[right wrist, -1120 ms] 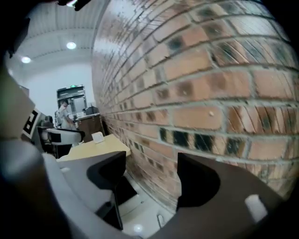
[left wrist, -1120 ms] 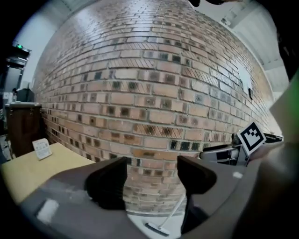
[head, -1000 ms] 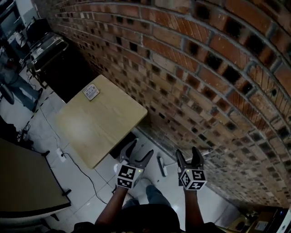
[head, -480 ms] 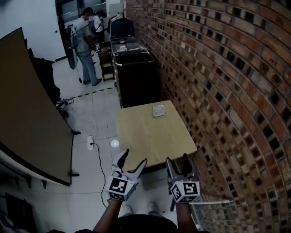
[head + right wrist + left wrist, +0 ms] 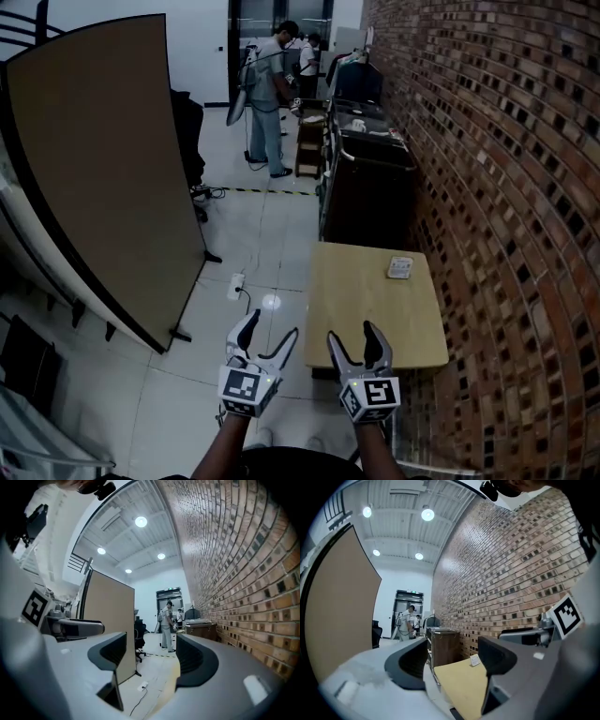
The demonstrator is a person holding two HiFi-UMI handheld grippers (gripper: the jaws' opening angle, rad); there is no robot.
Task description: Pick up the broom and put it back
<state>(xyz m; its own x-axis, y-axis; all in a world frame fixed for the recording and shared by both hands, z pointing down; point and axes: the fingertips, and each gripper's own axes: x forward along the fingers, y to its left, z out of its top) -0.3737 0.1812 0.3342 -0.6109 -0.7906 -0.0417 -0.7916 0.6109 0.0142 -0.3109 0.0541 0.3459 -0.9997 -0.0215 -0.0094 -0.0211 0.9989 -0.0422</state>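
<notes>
No broom shows in any view. Low in the head view I hold both grippers out level, side by side, over the pale tiled floor. My left gripper (image 5: 272, 326) is open, and between its jaws the left gripper view shows only the wooden table (image 5: 461, 686) beyond. My right gripper (image 5: 352, 333) is open too. In the right gripper view its jaws (image 5: 150, 656) frame bare floor and a distant person (image 5: 165, 625). Neither gripper touches anything.
A brick wall (image 5: 506, 187) runs along the right. Against it stand a wooden table (image 5: 375, 300) bearing a small white box (image 5: 400, 267) and a dark cart (image 5: 370, 187). A brown partition panel (image 5: 103, 159) stands left. Two people (image 5: 272, 94) are far down the aisle. A power strip (image 5: 234, 284) lies on the floor.
The head view has swung from facing the brick wall to looking down the aisle. The table has shifted from left to right of the grippers. Both grippers stay open and empty.
</notes>
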